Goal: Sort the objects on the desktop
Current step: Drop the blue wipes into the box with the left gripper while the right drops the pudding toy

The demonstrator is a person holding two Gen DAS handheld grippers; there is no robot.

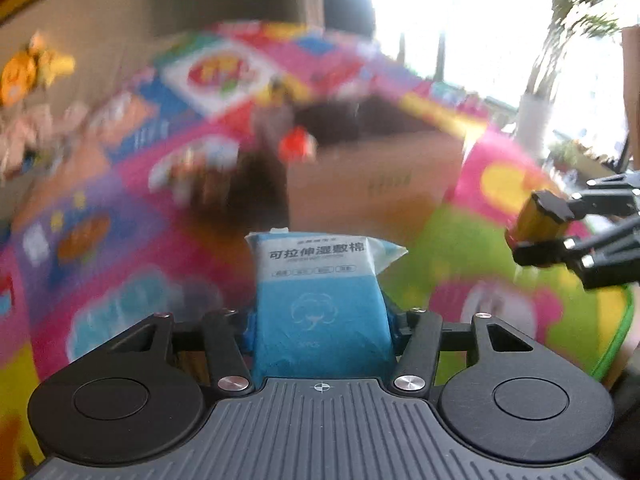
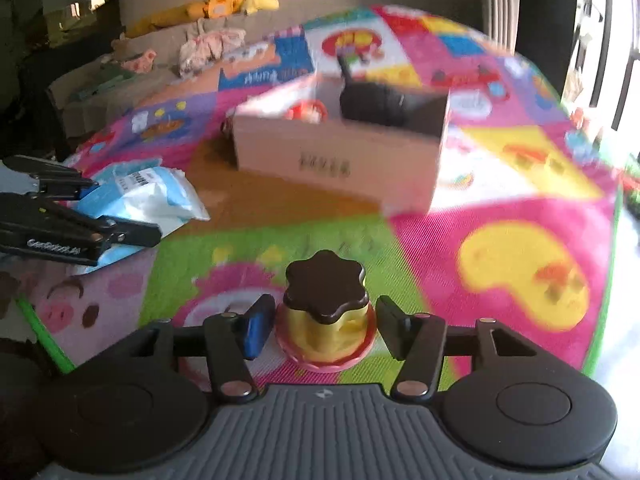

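Observation:
My left gripper [image 1: 320, 320] is shut on a blue and white packet of wet cotton pads [image 1: 320, 284] and holds it above the mat. The packet also shows in the right wrist view [image 2: 140, 196], between the left gripper's fingers [image 2: 120, 236]. My right gripper [image 2: 324, 328] is shut on a yellow pudding toy with a dark brown top [image 2: 326, 312]. In the left wrist view that toy [image 1: 536, 220] sits in the right gripper [image 1: 538, 226] at the right edge. An open cardboard box [image 2: 340, 160] stands ahead on the mat, also in the left wrist view [image 1: 376, 176].
The box holds a black object [image 2: 376, 100] and a red and white toy [image 2: 308, 112]. A colourful play mat [image 2: 520, 220] covers the floor. A sofa with plush toys [image 2: 224, 0] and clothes lies at the back left. A bright window and a plant [image 1: 568, 20] are at the right.

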